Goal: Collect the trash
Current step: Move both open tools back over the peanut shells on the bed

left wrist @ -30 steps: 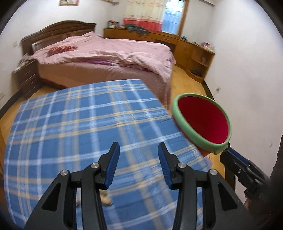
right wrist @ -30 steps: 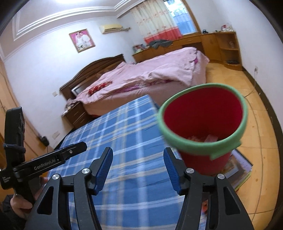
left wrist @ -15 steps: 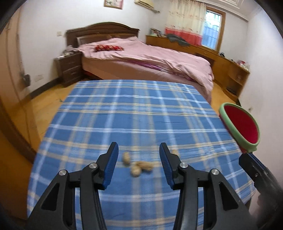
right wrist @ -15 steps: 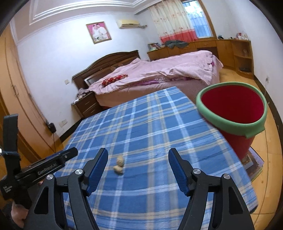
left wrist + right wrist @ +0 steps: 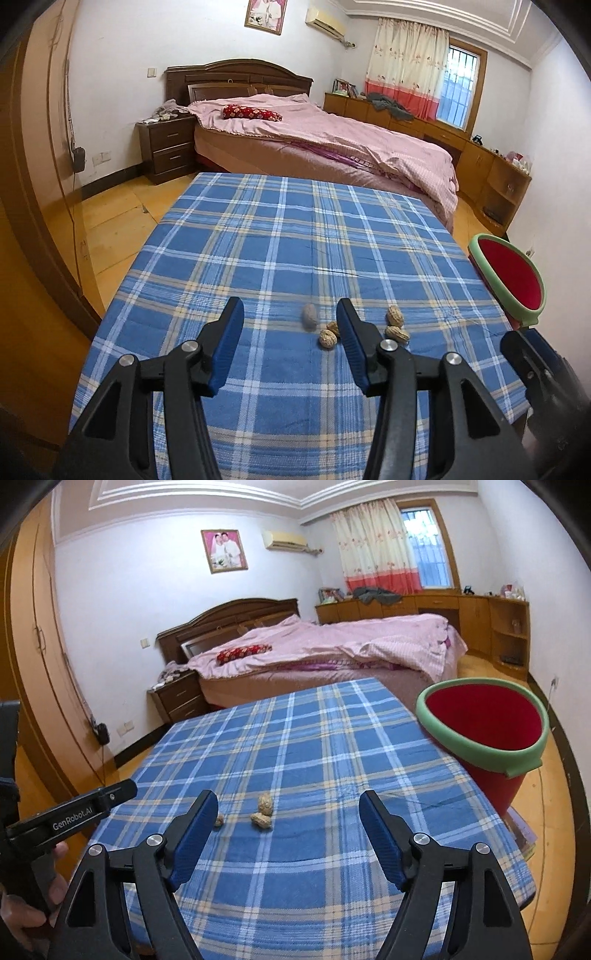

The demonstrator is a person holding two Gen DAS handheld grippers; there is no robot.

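Note:
Several peanut shells (image 5: pixel 328 338) lie in a small cluster near the front of the table with the blue plaid cloth (image 5: pixel 295 240). My left gripper (image 5: pixel 290 332) hovers just short of them, its jaws opening, with nothing between the pads. In the right wrist view the same shells (image 5: pixel 261 819) sit a little ahead of my right gripper (image 5: pixel 288 830), whose jaws are opening wide and hold nothing. A red bin with a green rim (image 5: pixel 480 720) stands off the table's right edge and shows at the right as the bin (image 5: pixel 517 280) in the left wrist view.
A bed with pink covers (image 5: pixel 332 147) stands behind the table, with a dark nightstand (image 5: pixel 166 151) to its left. Wooden cabinets (image 5: pixel 424 605) line the far wall under the window. A wardrobe (image 5: pixel 33 664) fills the left side. Books (image 5: pixel 521 834) lie on the floor by the bin.
Both views swung left, from the red bin to the table's front. The peanut shells came into view ahead of both grippers. The right jaws spread wider; the left jaws widened slightly.

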